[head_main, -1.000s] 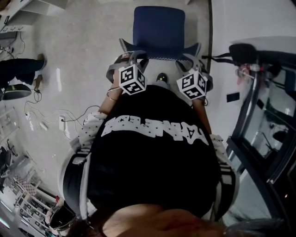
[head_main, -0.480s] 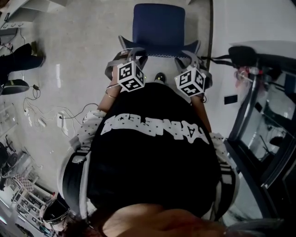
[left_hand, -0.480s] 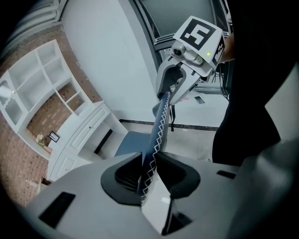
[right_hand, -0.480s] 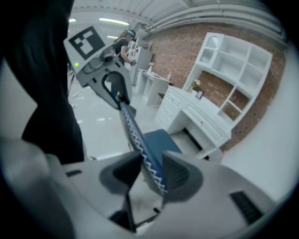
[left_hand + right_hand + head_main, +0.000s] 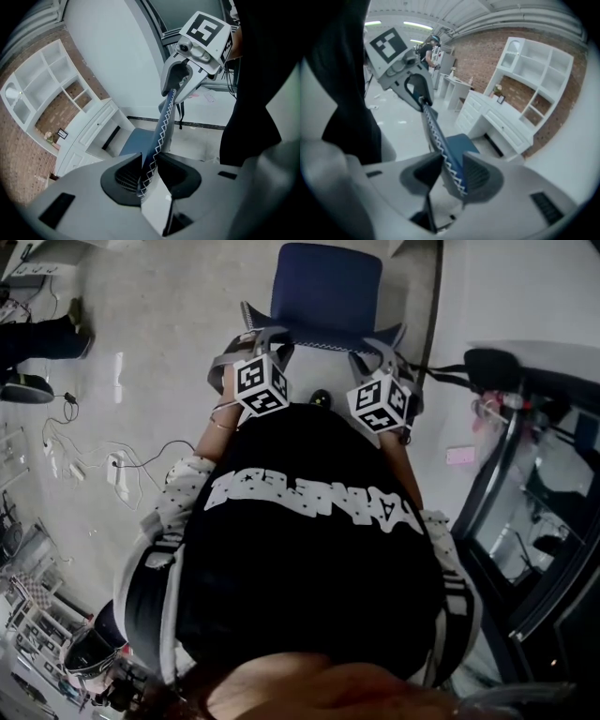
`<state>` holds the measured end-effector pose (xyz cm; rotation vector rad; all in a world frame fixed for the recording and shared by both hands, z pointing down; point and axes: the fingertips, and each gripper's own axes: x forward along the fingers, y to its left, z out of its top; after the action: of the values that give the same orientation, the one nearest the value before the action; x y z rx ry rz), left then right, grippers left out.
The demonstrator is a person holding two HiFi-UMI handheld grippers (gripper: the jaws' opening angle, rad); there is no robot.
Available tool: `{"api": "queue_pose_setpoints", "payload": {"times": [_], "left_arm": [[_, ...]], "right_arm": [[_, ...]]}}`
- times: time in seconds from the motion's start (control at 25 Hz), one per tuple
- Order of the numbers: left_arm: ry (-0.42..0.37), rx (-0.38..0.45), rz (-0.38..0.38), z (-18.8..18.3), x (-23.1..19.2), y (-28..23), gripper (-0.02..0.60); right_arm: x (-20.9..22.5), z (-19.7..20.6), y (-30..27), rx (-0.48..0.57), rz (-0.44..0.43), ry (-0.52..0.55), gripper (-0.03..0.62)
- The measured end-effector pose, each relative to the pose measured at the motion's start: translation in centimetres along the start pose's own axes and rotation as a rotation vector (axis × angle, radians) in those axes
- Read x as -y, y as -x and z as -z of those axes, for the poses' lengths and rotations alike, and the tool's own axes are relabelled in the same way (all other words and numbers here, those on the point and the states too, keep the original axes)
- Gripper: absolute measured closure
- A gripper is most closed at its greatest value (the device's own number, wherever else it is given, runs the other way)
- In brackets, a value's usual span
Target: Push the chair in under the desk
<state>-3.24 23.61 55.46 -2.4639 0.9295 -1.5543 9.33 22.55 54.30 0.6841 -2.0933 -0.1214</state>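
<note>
The chair's blue seat [image 5: 326,287] lies ahead of me on the floor, and its backrest [image 5: 319,337], edged with white zigzag stitching, is nearest me. My left gripper [image 5: 270,341] holds the backrest's top edge [image 5: 159,126] at its left end; its jaws are easing open, but the pads still touch the edge. My right gripper [image 5: 375,347] holds the same edge [image 5: 436,131] at the right end, its jaws closing tighter. Beyond the seat [image 5: 459,142], the white desk [image 5: 499,124] with its dark kneehole stands against the brick wall. The head view does not show the desk.
Cables and a power strip [image 5: 112,468] lie on the floor to my left, near another person's legs [image 5: 42,338]. A black metal frame [image 5: 511,484] stands close on my right below a white wall [image 5: 511,287]. White shelving [image 5: 42,89] rises above the desk.
The chair and both grippers have shifted slightly forward over the floor. The power strip and cables have slid back in view. The other person's legs have moved. Both grips are unchanged.
</note>
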Motion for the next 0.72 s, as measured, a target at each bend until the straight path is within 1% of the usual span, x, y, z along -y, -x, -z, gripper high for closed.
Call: {"api": "queue_pose_setpoints", "payload": {"times": [0.16, 0.24, 0.64, 0.72], "left_arm": [[0.000, -0.018, -0.020, 0.3, -1.4, -0.1, 0.449], [0.003, -0.027, -0.019, 0.5, -1.8, -0.1, 0.449], [-0.017, -0.043, -0.025, 0.0, -1.4, 0.7, 0.448], [-0.019, -0.047, -0.023, 0.2, -1.9, 0.5, 0.448]], "right_arm": [[0.7, -1.0, -0.7, 0.014, -0.001, 0.010, 0.436], [0.8, -1.4, -0.8, 0.018, 0.001, 0.008, 0.436], [0.4, -1.3, 0.2, 0.034, 0.014, -0.015, 0.436], [0.4, -1.5, -0.2, 0.032, 0.015, -0.020, 0.436]]}}
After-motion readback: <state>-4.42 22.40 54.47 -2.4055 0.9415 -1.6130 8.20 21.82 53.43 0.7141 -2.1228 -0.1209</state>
